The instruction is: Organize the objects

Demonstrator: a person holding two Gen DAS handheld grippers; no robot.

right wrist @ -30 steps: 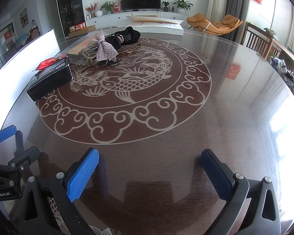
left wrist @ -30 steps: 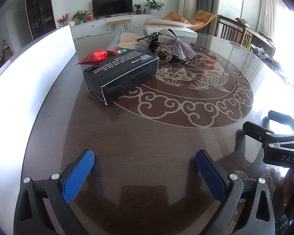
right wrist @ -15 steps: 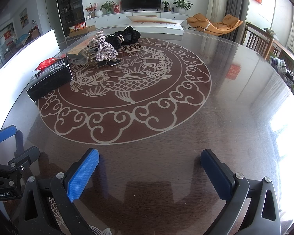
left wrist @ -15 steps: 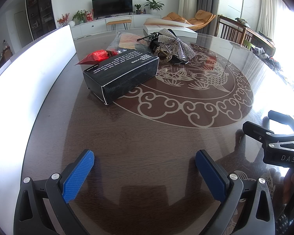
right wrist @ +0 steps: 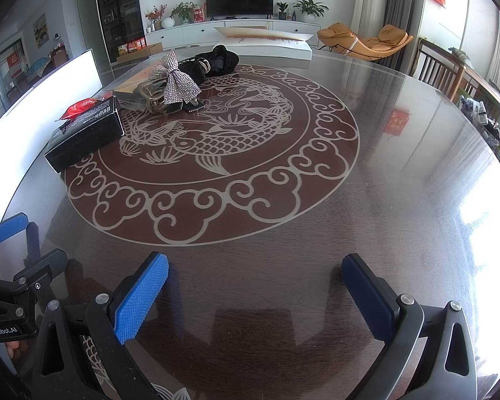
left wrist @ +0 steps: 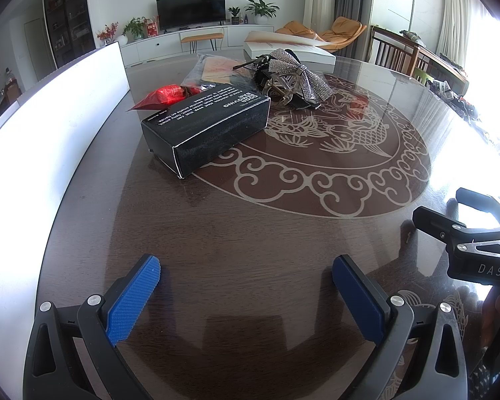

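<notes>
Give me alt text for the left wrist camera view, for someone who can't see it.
An open left gripper with blue pads hovers empty over a dark round table. Ahead lie a black box, a red packet and a sparkly silver bow; the right gripper shows at the right edge.

Bright daylight from the right; blown-out glare on the glossy table (left wrist: 250, 233); fisheye-warped, vignetted edges

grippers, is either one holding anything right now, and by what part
Nothing is held. The left gripper and the right gripper are both open over the bare dark wooden table, well short of the black cardboard box.
</notes>
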